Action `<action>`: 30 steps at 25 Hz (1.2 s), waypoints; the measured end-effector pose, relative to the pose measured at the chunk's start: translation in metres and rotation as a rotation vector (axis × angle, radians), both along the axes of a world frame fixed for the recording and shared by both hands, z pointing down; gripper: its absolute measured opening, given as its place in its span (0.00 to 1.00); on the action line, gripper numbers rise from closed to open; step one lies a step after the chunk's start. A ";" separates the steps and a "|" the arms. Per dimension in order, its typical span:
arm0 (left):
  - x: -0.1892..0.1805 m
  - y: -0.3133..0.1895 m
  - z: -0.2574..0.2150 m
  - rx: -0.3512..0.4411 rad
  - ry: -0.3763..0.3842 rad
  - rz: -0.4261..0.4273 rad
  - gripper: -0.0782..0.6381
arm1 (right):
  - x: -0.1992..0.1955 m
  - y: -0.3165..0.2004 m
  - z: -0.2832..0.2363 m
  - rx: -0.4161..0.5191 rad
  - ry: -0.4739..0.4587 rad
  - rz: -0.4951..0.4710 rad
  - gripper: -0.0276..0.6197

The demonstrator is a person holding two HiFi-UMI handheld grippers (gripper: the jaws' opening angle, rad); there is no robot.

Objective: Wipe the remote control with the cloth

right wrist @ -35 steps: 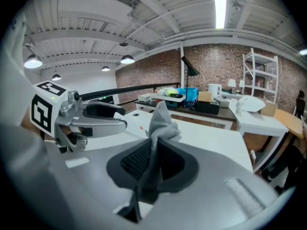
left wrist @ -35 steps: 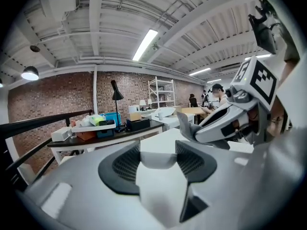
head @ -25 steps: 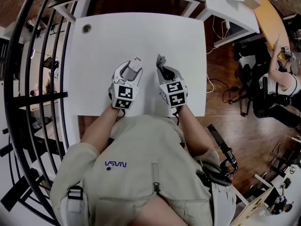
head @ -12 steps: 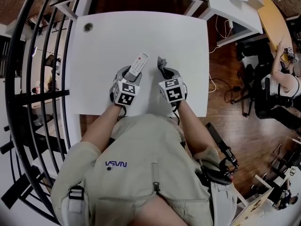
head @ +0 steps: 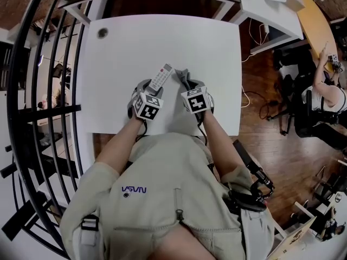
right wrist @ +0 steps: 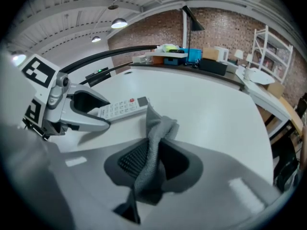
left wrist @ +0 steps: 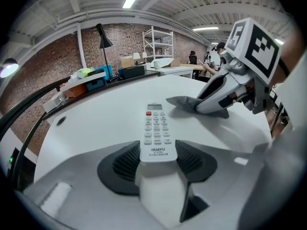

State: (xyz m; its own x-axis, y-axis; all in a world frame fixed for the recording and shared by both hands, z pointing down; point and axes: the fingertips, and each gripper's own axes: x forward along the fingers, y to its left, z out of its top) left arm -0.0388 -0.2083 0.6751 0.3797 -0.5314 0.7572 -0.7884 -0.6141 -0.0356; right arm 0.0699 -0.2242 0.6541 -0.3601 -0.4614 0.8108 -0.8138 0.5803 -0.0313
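1. Compared with a second ago: tilted further down toward the table (head: 162, 37) and brought closer together, left gripper (left wrist: 158, 150) and right gripper (right wrist: 154, 158) alike.
2. Now showing far more of the white remote control (left wrist: 157, 128) in the head view than before, when only its end poked up.
3. Pinching the remote control by its lower end in the left gripper, buttons up, screen end pointing away over the table.
4. Just been opening, the right gripper's jaws, yet still with the grey cloth (right wrist: 160, 128) between the pads and no gap visible on either side.
5. Draped forward from those jaws, with its free end just beside the remote control's far end; touching or not, cannot tell.
6. Underneath: plain white table, marked only by a dark round grommet hole (head: 102, 32) near the far left corner.
7. Around it: wooden floor (head: 260, 123), black railing (head: 32, 91) along the left, brick wall (left wrist: 120, 44) behind, with a black lamp (left wrist: 103, 37) and a white shelf unit (left wrist: 160, 40) against it.
8. Further off: second white table (head: 265, 4) past the far right corner, cables (head: 252, 99) on the floor, a seated person (head: 325, 99) at the right edge.
9. Hiding the table's near edge in the head view: the wearer's arms and beige top (head: 162, 188).
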 end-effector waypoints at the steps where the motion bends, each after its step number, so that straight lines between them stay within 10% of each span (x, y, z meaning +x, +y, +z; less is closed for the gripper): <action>1: 0.000 0.000 0.000 0.003 -0.001 0.001 0.45 | -0.001 0.001 0.001 -0.003 -0.002 -0.001 0.18; 12: -0.022 0.011 -0.049 0.069 0.156 -0.077 0.52 | 0.008 0.013 -0.042 0.134 -0.086 0.127 0.33; 19: -0.048 0.021 -0.118 0.218 0.271 -0.173 0.18 | 0.018 0.037 -0.115 0.316 -0.187 0.330 0.09; 30: -0.035 0.055 -0.186 0.357 0.372 0.009 0.12 | -0.014 0.097 -0.178 0.452 -0.186 0.352 0.05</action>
